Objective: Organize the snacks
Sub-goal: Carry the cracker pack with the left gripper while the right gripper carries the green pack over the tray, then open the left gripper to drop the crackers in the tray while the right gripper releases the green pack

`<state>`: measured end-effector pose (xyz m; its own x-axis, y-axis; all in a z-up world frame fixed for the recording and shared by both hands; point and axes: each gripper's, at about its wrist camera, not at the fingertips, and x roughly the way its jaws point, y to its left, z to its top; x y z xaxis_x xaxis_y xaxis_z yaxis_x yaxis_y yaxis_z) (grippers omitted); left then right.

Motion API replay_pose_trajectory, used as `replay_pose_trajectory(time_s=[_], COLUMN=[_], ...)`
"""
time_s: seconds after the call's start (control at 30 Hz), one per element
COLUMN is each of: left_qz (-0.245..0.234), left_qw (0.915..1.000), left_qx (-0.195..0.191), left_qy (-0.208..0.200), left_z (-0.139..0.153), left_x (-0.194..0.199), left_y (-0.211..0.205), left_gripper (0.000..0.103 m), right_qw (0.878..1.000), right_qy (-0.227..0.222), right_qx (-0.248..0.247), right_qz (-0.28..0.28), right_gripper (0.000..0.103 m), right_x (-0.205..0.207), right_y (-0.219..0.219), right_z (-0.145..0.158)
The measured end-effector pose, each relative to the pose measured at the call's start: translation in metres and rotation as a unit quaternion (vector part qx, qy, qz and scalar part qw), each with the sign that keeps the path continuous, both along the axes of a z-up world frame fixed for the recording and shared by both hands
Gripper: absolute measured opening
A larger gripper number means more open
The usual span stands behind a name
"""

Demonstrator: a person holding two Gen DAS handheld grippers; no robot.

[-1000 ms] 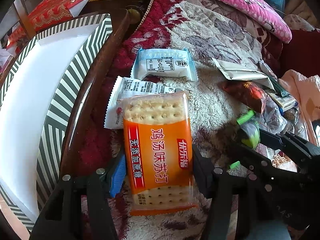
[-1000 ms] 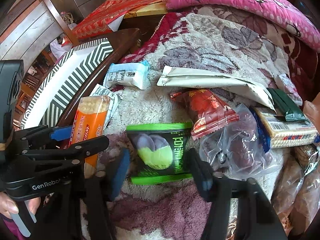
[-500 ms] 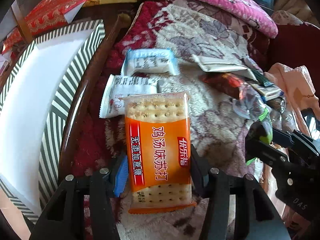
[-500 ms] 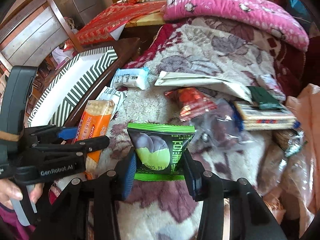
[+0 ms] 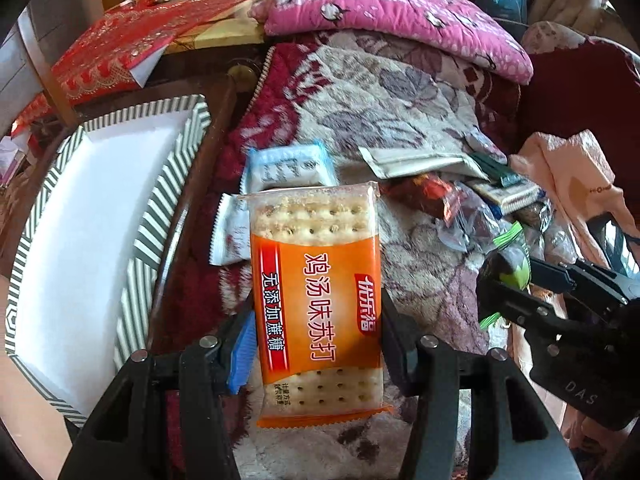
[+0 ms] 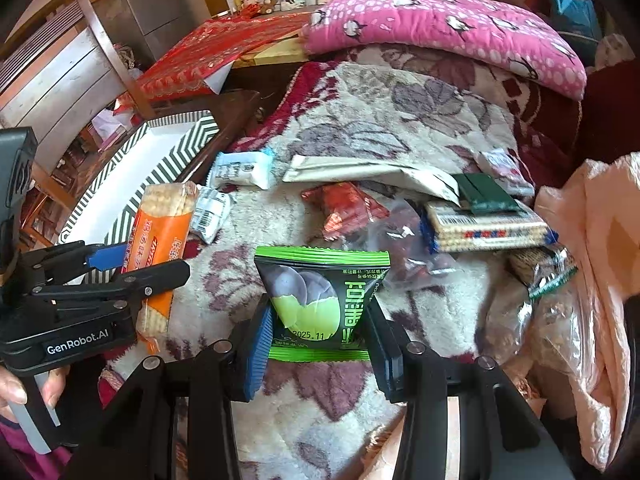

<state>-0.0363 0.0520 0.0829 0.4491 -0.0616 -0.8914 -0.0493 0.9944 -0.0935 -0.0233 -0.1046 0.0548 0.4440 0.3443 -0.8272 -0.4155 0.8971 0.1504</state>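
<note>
My 2 left fingers (image 5: 240, 354) are clamped on the long sides of an orange cracker packet (image 5: 318, 300), so my left gripper (image 5: 316, 344) pinches it flat, label up, clear of the floral blanket (image 5: 400, 92) below. From the right wrist camera the same packet (image 6: 160, 248) pokes out past the black left tool, tilted toward the striped tray (image 6: 120, 184). My right gripper (image 6: 320, 344) has its fingers squeezed on the lower corners of a green snack pouch (image 6: 322, 300), which is held above the blanket with its top seam pointing away from me.

The tray (image 5: 172, 184), white inside with a striped rim, sits to the left, beyond the dark wooden edge. Just ahead of the crackers lie a pale blue packet (image 5: 286, 168) and a white packet (image 5: 230, 232), both on the blanket. Further right is a loose heap: a silver foil bag (image 6: 368, 170), a red wrapper (image 6: 344, 208), a clear bag (image 6: 400, 240) and a biscuit pack with blue ends (image 6: 488, 228). A pink pillow (image 6: 440, 24) rests along the far side.
</note>
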Motion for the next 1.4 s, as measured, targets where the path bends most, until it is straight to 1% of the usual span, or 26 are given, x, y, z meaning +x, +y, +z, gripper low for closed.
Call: replay_pose_trajectory(time_s=[0.1, 0.27, 0.47, 0.7, 0.87, 1.03, 1.13, 1.2, 1.4], left_qz=[0.011, 0.037, 0.080, 0.126, 0.158, 0.185, 0.199, 0.210, 0.227], left_qw=[0.9999, 0.9992, 0.9963, 0.9913, 0.9869, 0.9823, 0.9794, 0.9771, 0.9730], left_qx=[0.003, 0.010, 0.024, 0.031, 0.030, 0.033, 0.028, 0.018, 0.005], left_qy=[-0.005, -0.015, -0.022, -0.019, -0.012, 0.003, 0.014, 0.024, 0.041], left_z=[0.006, 0.016, 0.025, 0.024, 0.018, 0.007, -0.003, -0.010, -0.026], left_x=[0.002, 0.004, 0.008, 0.008, 0.008, 0.008, 0.006, 0.005, 0.005], left_y=[0.012, 0.040, 0.088, 0.144, 0.176, 0.205, 0.219, 0.228, 0.243], left_gripper=[0.053, 0.053, 0.053, 0.053, 0.053, 0.053, 0.053, 0.053, 0.053], right_qw=[1.000, 0.999, 0.996, 0.991, 0.986, 0.980, 0.977, 0.975, 0.971], right_qy=[0.000, -0.002, -0.006, -0.009, -0.010, -0.008, -0.001, 0.007, 0.022], right_qx=[0.001, 0.000, 0.001, 0.005, 0.003, -0.003, -0.008, -0.011, -0.030], right_qz=[0.010, 0.039, 0.089, 0.135, 0.168, 0.200, 0.214, 0.221, 0.236], right_gripper=[0.047, 0.047, 0.047, 0.047, 0.047, 0.047, 0.047, 0.047, 0.047], right_x=[0.002, 0.010, 0.021, 0.034, 0.042, 0.048, 0.053, 0.057, 0.067], right_y=[0.011, 0.040, 0.094, 0.150, 0.192, 0.231, 0.251, 0.264, 0.290], right_z=[0.002, 0.008, 0.018, 0.026, 0.029, 0.027, 0.021, 0.015, -0.001])
